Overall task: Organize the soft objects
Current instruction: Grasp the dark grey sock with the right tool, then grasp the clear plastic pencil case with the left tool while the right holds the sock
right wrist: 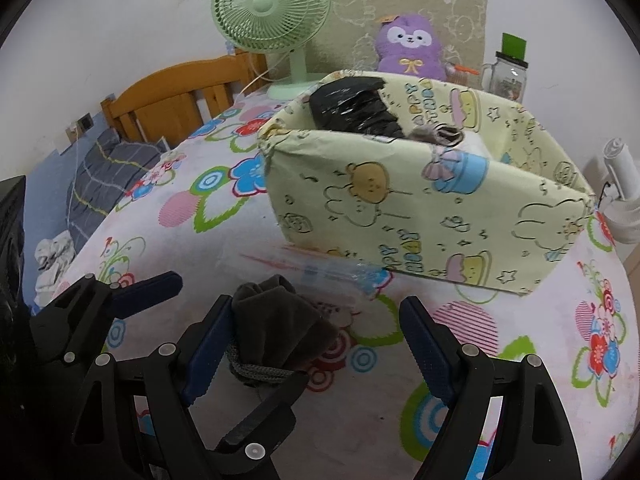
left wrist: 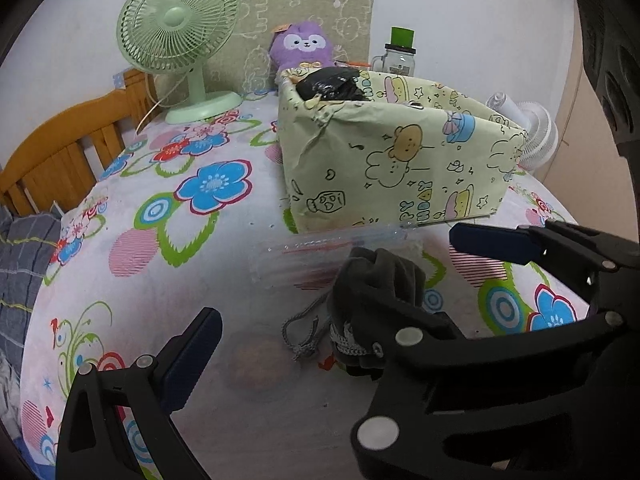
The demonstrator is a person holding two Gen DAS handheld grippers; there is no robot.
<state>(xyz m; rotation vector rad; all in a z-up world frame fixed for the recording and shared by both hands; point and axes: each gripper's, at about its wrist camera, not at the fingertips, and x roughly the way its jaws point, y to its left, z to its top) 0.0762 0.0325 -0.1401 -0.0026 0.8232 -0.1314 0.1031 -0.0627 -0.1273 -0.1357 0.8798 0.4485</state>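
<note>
Your right gripper fingers stand apart around the grey drawstring pouch, ready to lift toward the fabric bin at one o'clock.

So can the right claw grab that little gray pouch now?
Probably yes. The right claw is open around the gray pouch, one pad already beside it. Only the left claw crowds close; nothing else blocks it.

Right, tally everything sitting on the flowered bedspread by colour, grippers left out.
Green: 1, the desk fan
Purple: 1, the plush toy
Pale yellow: 1, the cartoon-print box
Dark grey: 1, the drawstring pouch
Clear: 2, the zip bag and the green-lidded jar
Total: 6
</note>
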